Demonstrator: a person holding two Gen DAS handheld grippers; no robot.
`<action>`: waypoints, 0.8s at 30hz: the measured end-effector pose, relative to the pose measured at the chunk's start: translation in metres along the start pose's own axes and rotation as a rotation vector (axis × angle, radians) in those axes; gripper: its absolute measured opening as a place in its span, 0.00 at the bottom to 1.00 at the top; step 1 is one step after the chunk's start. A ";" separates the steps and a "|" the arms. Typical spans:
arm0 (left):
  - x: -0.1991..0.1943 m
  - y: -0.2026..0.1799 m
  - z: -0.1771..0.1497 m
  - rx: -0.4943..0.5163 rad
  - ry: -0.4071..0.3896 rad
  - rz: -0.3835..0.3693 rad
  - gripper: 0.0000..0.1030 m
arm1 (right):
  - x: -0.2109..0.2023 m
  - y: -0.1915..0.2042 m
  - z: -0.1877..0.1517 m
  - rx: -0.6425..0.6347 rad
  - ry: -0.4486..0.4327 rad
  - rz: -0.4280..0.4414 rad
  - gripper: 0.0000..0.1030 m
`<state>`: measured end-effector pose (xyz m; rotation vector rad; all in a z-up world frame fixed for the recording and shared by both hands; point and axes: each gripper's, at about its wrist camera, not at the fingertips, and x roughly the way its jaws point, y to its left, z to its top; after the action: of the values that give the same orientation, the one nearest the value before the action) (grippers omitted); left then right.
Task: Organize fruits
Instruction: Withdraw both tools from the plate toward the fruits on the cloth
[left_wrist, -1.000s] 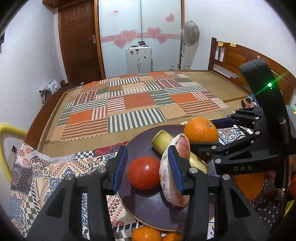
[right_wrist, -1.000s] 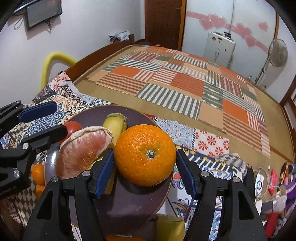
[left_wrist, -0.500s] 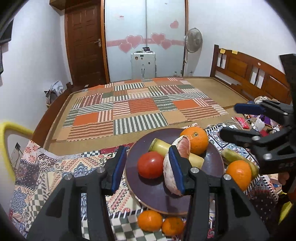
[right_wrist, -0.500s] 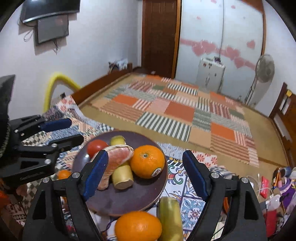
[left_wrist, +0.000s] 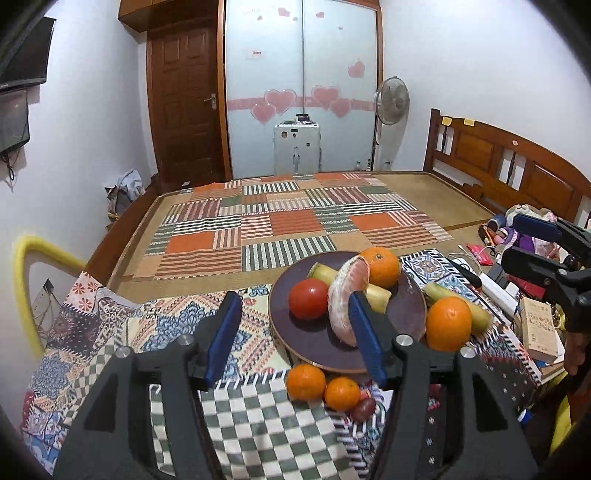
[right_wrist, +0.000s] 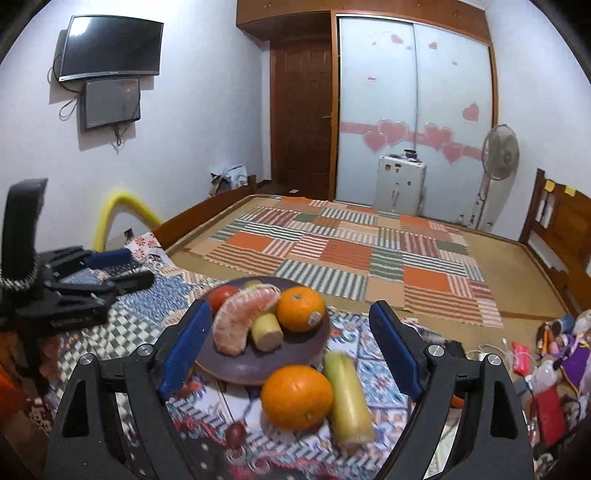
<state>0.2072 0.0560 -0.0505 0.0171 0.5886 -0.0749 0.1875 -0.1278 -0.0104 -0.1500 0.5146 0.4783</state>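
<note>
Since both my hand-held grippers, left (left_wrist: 295, 334) and right (right_wrist: 290, 347), hang wide with nothing in them, I'd guess I'm picking what goes next: plate (right_wrist: 295, 356) already holds four fruits, while a loose orange (right_wrist: 296, 397) sits just beside it.

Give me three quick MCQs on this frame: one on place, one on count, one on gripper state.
1. Where is the peeled pomelo wedge?
A. on the purple plate
B. on the checked cloth
C. in a gripper

2. How many oranges are on the plate?
A. none
B. one
C. three

3. The right gripper is:
A. shut on an orange
B. open, holding nothing
C. out of view

Answers:
1 A: the wedge lies on the plate beside the tomato.
2 B: only one orange sits on it; another lies off it on the cloth.
3 B: its blue pads stand wide apart, nothing between them.
</note>
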 end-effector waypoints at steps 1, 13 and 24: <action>-0.005 0.000 -0.003 0.000 -0.007 0.000 0.65 | -0.002 -0.002 -0.004 -0.002 0.001 -0.014 0.83; 0.001 0.000 -0.044 0.009 0.060 0.016 0.75 | 0.006 -0.008 -0.048 0.013 0.065 -0.038 0.83; 0.034 0.002 -0.068 -0.015 0.160 -0.022 0.71 | 0.039 -0.004 -0.072 0.013 0.165 -0.013 0.83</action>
<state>0.1977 0.0580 -0.1265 0.0020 0.7493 -0.0907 0.1874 -0.1342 -0.0922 -0.1813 0.6779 0.4523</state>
